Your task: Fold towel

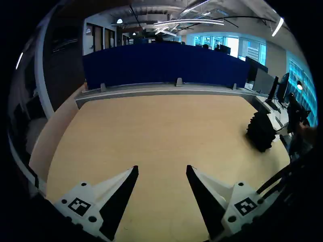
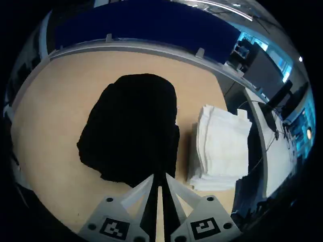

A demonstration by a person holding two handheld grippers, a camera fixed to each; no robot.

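The right hand-held gripper [image 2: 160, 175] has its fingers drawn almost together, a thin slit between them, pinching the near edge of a black towel [image 2: 129, 125] that spreads directly ahead of the fingertips over a pale wooden bench [image 2: 52, 121]. The towel lies rumpled, broad at the far end and narrowing toward the gripper. Just to the right of the towel, close beside it but apart, sits a stack of folded white towels [image 2: 222, 149] near the bench's right edge.

In the left gripper view, the left hand-held gripper [image 1: 161, 169] hovers with its fingers wide apart and nothing between them, bare bench showing in the gap. From here the black towel appears as a dark, bunched mound well ahead and far to the right of that gripper, near the bench's right edge.

A blue divider [image 1: 161, 64] runs along the far side of the bench, with dark monitors [image 1: 264, 80] beyond its right end and ceiling strip lights [image 1: 189, 22] overhead.
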